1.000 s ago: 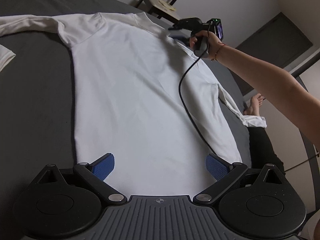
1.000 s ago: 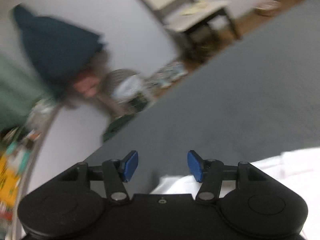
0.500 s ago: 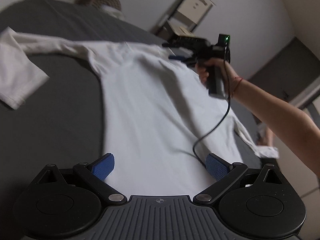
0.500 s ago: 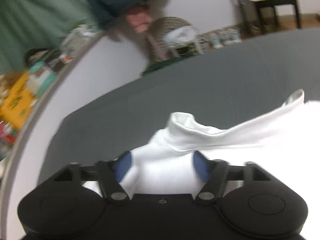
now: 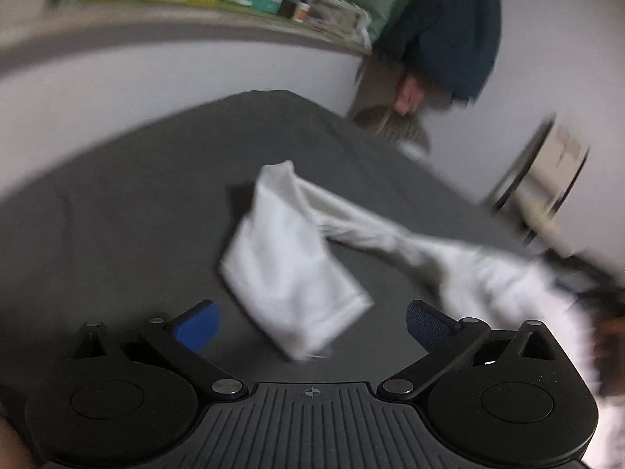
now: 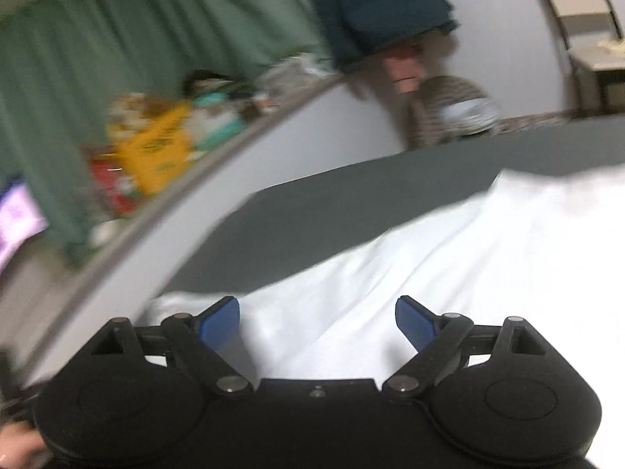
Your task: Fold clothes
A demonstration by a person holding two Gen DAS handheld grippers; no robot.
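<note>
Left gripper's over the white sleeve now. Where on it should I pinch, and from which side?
Pinch the sleeve's cuff, the loose end lying flat on the dark cover just ahead of the open left gripper. Come from the near side, low, fingers straddling the edge.

Left gripper [image 5: 310,322] had its blue-padded fingers [image 5: 197,324] spread wide, nothing between them. Right gripper [image 6: 317,322] was likewise splayed, pads [image 6: 410,322] well apart and gripping nothing. Dark blur at the left view's right edge was possibly the right hand; too smeared to confirm.
</note>
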